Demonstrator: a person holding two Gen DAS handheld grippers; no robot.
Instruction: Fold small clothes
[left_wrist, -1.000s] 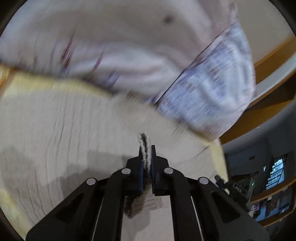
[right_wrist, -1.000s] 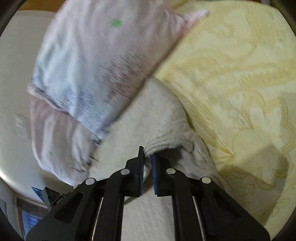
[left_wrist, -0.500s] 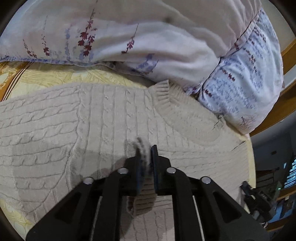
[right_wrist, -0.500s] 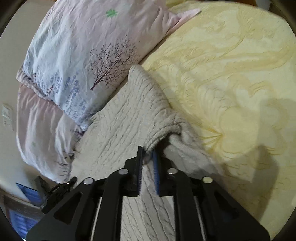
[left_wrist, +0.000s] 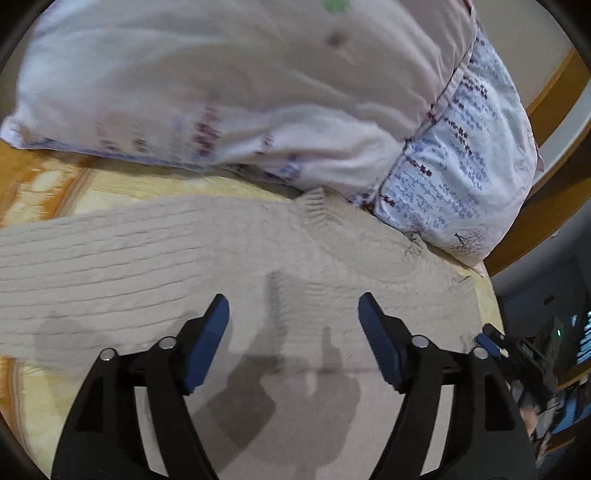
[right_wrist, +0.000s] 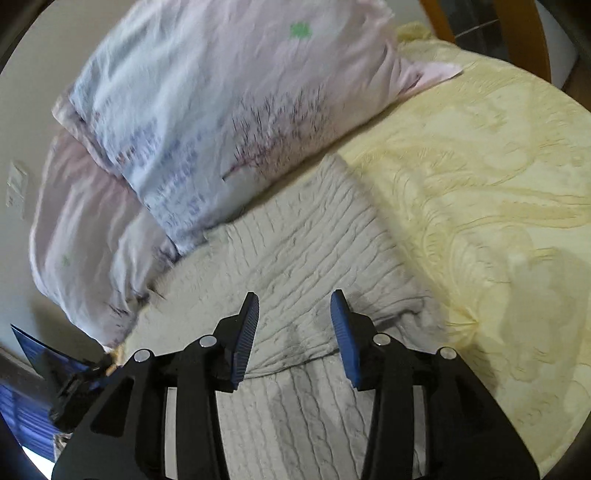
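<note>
Both claws had just been opening: the left claw gaped wide, the right claw partway, nothing between either. The beige cable-knit sweater lay on the yellow patterned bed, pillows at twelve o'clock. Best lift clear straight, so the fold isn't dragged.

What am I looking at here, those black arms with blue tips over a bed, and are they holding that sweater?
There is no robot here. A person holds a hand-held two-finger gripper in each hand, and each gripper carries a wide-angle camera looking forward along its fingers. That is why the pictures are round and bent at the edges.

One picture is from the left gripper, the other from the right gripper. The black arms with blue pads are the fingers.

Below them a beige cable-knit sweater lies on a pale yellow patterned bedspread, beside two pale floral pillows. The right view shows one edge of the sweater folded over onto itself.

Nothing is held. Both grippers have just been opening, and their pads stand apart with only the sweater lying underneath.
</note>
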